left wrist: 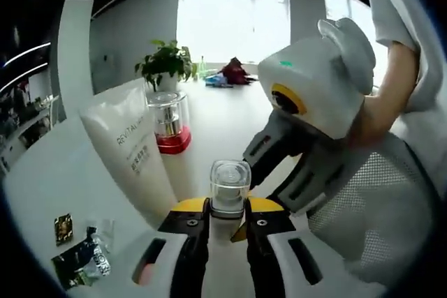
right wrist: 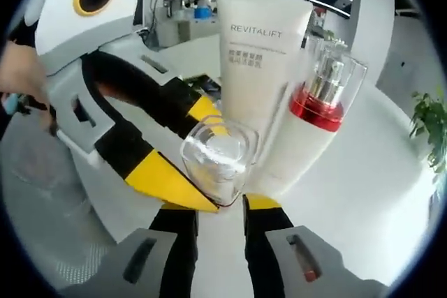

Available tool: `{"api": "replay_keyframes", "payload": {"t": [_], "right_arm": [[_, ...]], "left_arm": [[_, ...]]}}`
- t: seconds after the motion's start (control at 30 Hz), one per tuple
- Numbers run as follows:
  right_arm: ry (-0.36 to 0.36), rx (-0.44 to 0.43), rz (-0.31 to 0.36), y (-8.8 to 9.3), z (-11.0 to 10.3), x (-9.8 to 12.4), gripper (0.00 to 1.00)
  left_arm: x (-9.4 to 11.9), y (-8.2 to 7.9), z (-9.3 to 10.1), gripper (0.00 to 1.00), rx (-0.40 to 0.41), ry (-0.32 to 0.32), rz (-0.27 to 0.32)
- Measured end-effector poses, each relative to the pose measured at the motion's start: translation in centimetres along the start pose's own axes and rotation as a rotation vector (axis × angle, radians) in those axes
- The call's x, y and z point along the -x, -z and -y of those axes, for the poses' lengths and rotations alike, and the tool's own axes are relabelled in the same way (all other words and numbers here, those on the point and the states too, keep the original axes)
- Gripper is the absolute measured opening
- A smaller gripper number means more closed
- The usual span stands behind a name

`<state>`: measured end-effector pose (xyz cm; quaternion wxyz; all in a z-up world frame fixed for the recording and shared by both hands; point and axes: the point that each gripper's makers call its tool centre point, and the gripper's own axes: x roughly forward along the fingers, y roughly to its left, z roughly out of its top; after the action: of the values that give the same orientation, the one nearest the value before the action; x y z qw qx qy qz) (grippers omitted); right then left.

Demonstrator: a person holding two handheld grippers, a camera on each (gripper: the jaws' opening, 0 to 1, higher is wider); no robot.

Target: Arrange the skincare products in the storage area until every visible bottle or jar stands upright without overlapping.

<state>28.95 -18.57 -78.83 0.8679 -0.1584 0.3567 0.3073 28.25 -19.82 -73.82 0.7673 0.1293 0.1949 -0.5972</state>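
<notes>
A small clear jar (left wrist: 229,185) (right wrist: 216,155) is held off the white table between both grippers. My left gripper (left wrist: 228,207) is shut on it, yellow tips on either side. My right gripper (right wrist: 222,206) meets it from the other side, jaws narrow around the jar's lower end; its left tip is hidden behind the left gripper's yellow finger (right wrist: 174,185). Behind the jar stand a white REVITALIFT tube (left wrist: 133,151) (right wrist: 262,68) and a clear bottle with a red base (left wrist: 170,122) (right wrist: 327,92), both upright and side by side.
The white table (left wrist: 223,113) carries dark sachets (left wrist: 80,263) near its left edge and a potted plant (left wrist: 165,64) at the back. A person's arm and white sleeve (left wrist: 401,68) are on the right, over a mesh chair (left wrist: 377,200).
</notes>
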Motion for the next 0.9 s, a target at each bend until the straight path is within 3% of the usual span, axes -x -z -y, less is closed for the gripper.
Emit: {"api": "replay_keyframes", "payload": {"t": [0.53, 0.73, 0.9], "right_arm": [[-0.002, 0.013, -0.013, 0.5, -0.2, -0.3, 0.22], [-0.002, 0.005, -0.015, 0.8, 0.0, -0.2, 0.24], [-0.015, 0.012, -0.024, 1.0, -0.3, -0.1, 0.24]], "left_arm": [[0.2, 0.1, 0.0, 0.14, 0.034, 0.018, -0.003], [0.6, -0.4, -0.2, 0.21, 0.048, 0.004, 0.011], [1.2, 0.4, -0.3, 0.22, 0.057, -0.009, -0.008]]}}
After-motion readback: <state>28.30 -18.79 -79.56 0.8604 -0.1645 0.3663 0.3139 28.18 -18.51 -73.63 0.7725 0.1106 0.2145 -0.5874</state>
